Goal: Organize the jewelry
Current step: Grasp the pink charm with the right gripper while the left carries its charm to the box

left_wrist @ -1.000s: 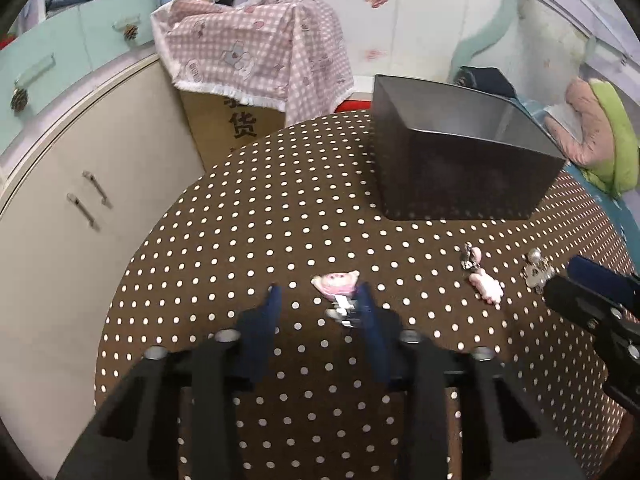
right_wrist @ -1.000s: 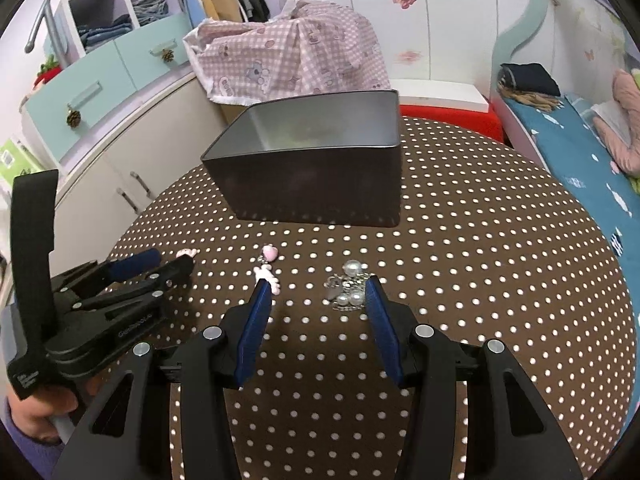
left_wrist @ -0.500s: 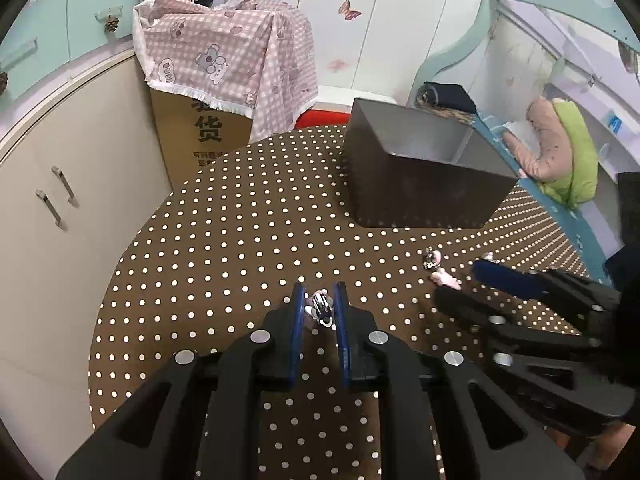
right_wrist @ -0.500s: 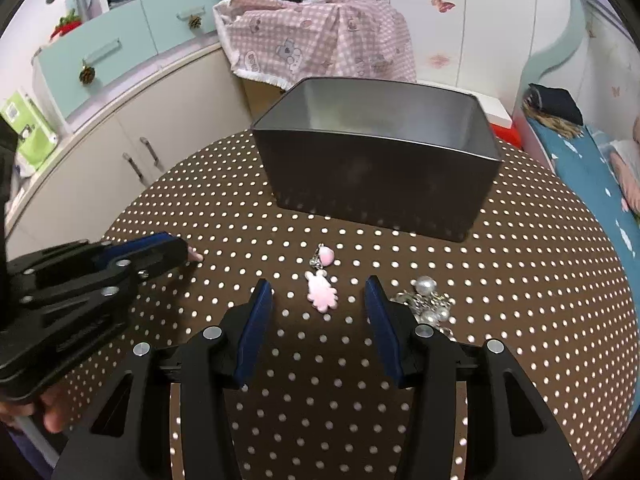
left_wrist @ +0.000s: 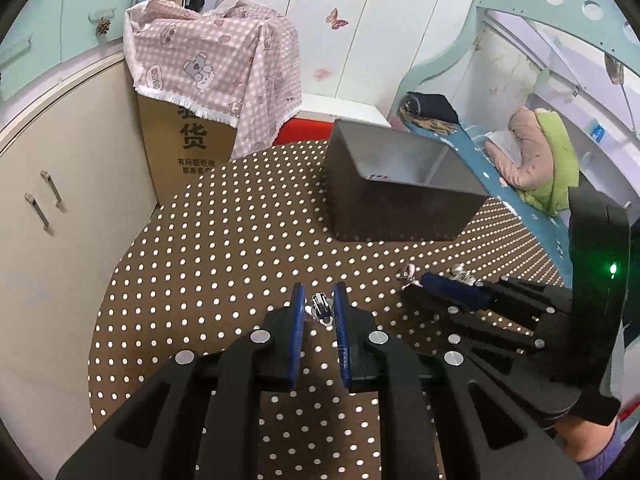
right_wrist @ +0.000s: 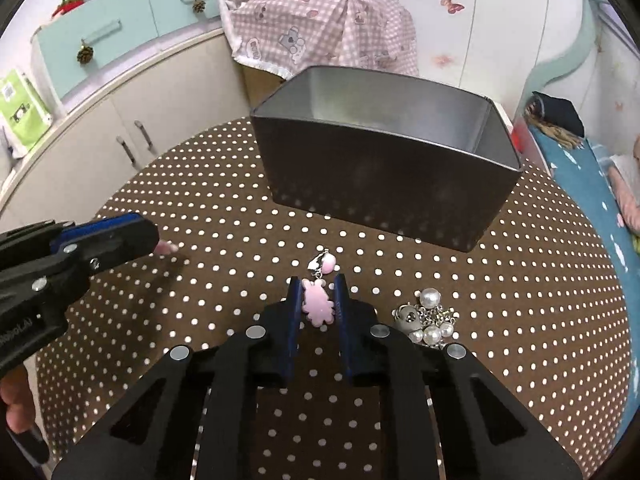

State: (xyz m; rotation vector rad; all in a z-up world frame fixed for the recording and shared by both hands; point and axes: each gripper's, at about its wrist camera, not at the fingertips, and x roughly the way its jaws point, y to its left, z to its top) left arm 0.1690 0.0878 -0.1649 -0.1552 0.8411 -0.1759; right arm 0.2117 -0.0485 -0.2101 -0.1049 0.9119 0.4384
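My left gripper (left_wrist: pixel 318 308) is shut on a small pink and silver clip (left_wrist: pixel 319 307), raised a little off the brown polka-dot table (left_wrist: pixel 224 248). In the right wrist view the left gripper (right_wrist: pixel 150 234) has a pink tip sticking out. My right gripper (right_wrist: pixel 316 300) is shut on a pink bear charm (right_wrist: pixel 317 307), whose silver clasp and pink bead (right_wrist: pixel 323 263) lie just ahead. A pearl and silver cluster (right_wrist: pixel 426 320) lies to its right. The dark open metal box (right_wrist: pixel 384 152) stands behind; it also shows in the left wrist view (left_wrist: pixel 400 196).
A cardboard carton under a pink checked cloth (left_wrist: pixel 216 76) stands past the table's far edge. Beige cabinets (left_wrist: pixel 48 200) curve along the left. A bed with blue bedding (right_wrist: pixel 592 184) is on the right.
My right gripper moved left from the pearl cluster to the bear charm and closed on it. My left gripper closed on the clip and lifted it.
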